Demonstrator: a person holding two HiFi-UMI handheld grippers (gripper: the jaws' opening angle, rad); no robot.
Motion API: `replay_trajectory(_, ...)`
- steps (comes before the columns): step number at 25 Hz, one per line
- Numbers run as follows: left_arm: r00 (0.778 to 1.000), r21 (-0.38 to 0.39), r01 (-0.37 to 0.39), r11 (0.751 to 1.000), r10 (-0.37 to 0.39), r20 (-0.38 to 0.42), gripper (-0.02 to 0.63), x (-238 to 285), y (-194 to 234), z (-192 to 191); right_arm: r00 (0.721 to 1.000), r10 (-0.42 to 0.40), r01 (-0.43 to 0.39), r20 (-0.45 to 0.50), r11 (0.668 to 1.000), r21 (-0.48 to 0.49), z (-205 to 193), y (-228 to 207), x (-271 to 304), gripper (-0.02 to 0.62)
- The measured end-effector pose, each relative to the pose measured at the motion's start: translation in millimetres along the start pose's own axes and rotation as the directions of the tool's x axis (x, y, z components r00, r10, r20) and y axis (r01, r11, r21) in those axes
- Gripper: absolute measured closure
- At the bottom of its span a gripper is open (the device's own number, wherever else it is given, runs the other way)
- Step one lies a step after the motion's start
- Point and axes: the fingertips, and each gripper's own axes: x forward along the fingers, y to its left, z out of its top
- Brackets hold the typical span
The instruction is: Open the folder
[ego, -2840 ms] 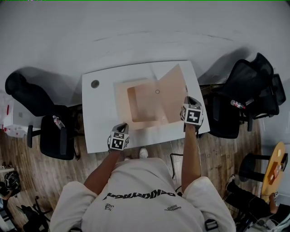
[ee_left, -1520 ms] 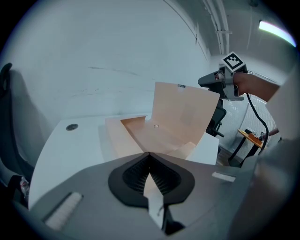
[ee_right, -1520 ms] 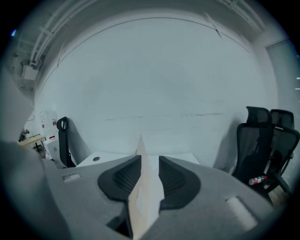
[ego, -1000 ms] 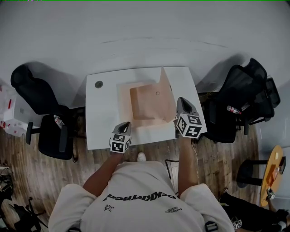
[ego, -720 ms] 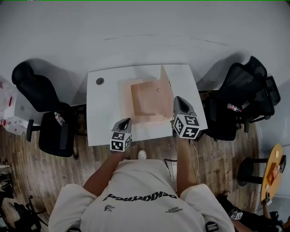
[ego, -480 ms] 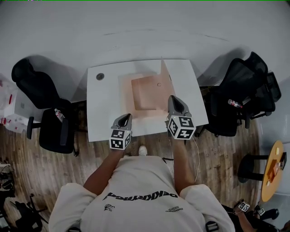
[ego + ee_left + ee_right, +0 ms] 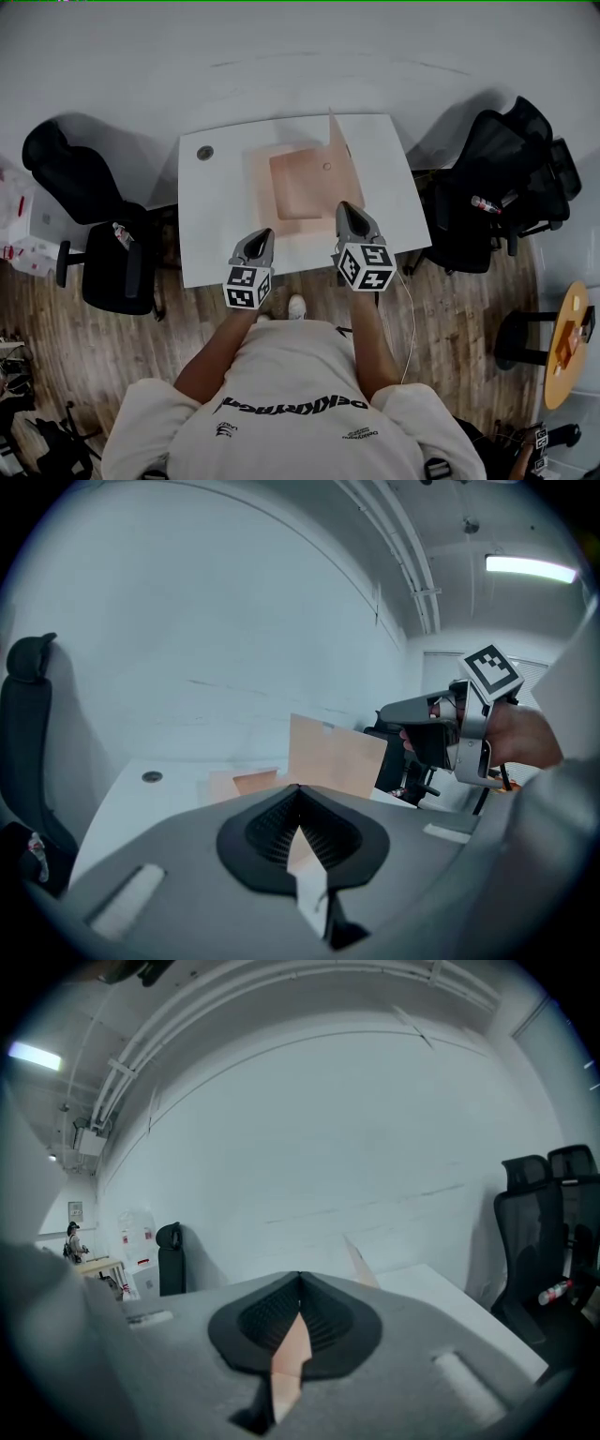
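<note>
Head view: white table (image 7: 211, 225) at centre frame, far edge close against the pale wall, near edge at the person's body. Tan folder (image 7: 300, 183) lies centre-right on the top. Its cover (image 7: 339, 159) stands near upright along the folder's right side.

Open room: a wide bare strip of tabletop left of the folder, broken only by a round grommet (image 7: 204, 152) at the upper-left corner. A narrower bare strip runs right of the cover to the table's right edge. A black chair (image 7: 84, 216) crowds the left side and black chairs (image 7: 497, 187) the right, with wood floor below.

Left gripper (image 7: 259, 238): over the table's near edge, just beside the folder's lower-left corner. Jaws together at the tips. Tan and white show through the slit, and no grip can be made out.

Right gripper (image 7: 345, 212): at the cover's near end, jaws pressed together on its tan edge. In the right gripper view the cover rises edge-on just past the tips.

Writing: black-and-white square markers on each gripper's cube. Print across the back of the shirt (image 7: 291, 394) is not legible. Wall sheets with red marks at left of the right gripper view are too small to read.
</note>
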Motion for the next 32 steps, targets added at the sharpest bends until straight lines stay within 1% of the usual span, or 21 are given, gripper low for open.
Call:
replay_trajectory(7,1.0,-0.007,-0.001,1.0,0.001,0.03,0.614,-8.3,-6.2,9.5,1.0,0.004,-0.004,-0.012,1.0,0.001,-21.2,9.7,-8.2,0.594)
replay_trajectory(12,0.999,0.011,0.007,1.0,-0.007,0.054,0.614,-12.1,-11.9,18.7,1.0,0.007,-0.007,0.006,1.0,-0.006,-23.8,16.4,-11.7,0.594)
replay_trajectory(19,0.996,0.021,0.018,1.0,-0.02,0.083,0.614,-19.5,-21.3,26.6,1.0,0.024,-0.023,0.003,0.999,-0.022,-34.6,30.6,-19.5,0.594)
replay_trajectory(32,0.995,0.039,0.022,0.999,-0.025,0.094,0.614,-28.2,-23.0,24.0,0.998,0.059,-0.06,-0.033,0.997,-0.037,-56.3,51.1,-23.3,0.594)
